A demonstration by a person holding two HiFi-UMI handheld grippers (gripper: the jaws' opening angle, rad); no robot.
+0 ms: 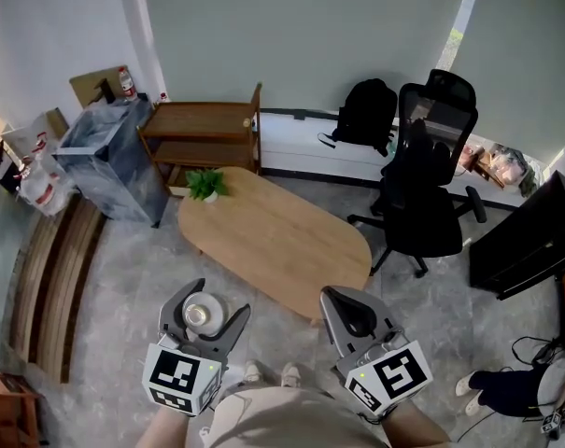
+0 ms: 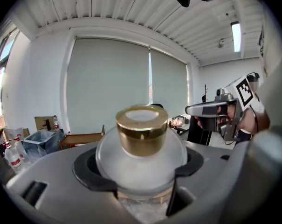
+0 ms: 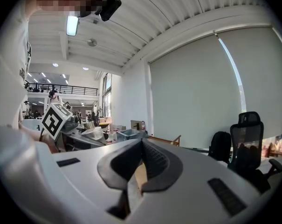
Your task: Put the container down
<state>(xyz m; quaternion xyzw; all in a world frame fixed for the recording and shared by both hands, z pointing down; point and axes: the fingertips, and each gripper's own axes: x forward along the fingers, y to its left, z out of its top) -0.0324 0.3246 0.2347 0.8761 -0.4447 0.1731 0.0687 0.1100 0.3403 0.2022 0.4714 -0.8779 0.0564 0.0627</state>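
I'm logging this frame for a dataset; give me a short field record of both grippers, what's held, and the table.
Left gripper: shut on a frosted round glass container with a gold lid
Right gripper: jaws together, empty
Table: oval wooden table ahead, small green potted plant at its far end
Task state: container not yet set down

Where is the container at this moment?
In the head view the container is at lower left, clamped by the left gripper, in the air just short of the oval table.
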